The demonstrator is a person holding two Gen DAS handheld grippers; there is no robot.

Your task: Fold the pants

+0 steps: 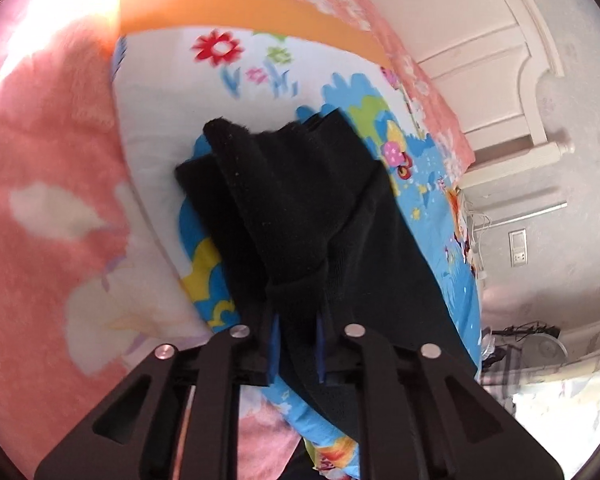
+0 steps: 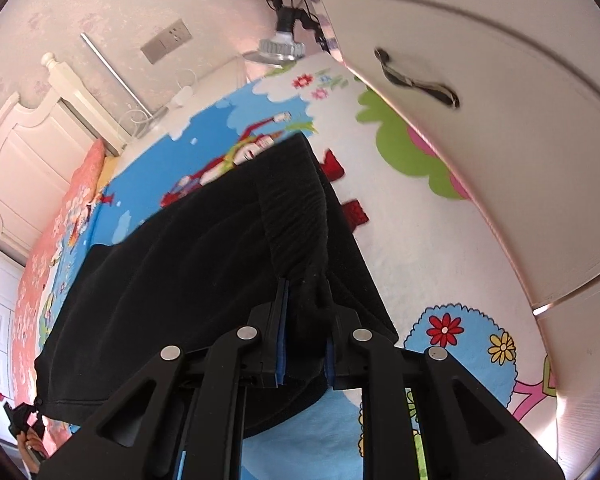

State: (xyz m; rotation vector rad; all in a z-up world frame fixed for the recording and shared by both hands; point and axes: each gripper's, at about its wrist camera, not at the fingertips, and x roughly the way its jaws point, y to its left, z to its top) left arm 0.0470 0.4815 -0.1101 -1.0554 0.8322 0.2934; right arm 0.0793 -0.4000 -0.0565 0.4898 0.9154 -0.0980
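Black pants point(image 1: 300, 208) lie on a colourful cartoon bedsheet point(image 1: 260, 80). My left gripper point(image 1: 298, 320) is shut on a bunched fold of the pants and lifts it off the sheet; the cloth hides the fingertips. In the right wrist view the black pants point(image 2: 188, 264) spread to the left over the bedsheet point(image 2: 420, 248). My right gripper point(image 2: 306, 320) is shut on the ribbed waistband point(image 2: 296, 216), which is raised and bunched between the blue pads point(image 2: 281, 344).
A pink fleece blanket point(image 1: 48, 184) lies left of the sheet. A white headboard point(image 1: 500, 92) and wall sockets point(image 1: 518, 248) are at the right. In the right wrist view a white wardrobe door point(image 2: 480, 92) with a handle stands close, and a fan base point(image 2: 282, 46) at the bed's far edge.
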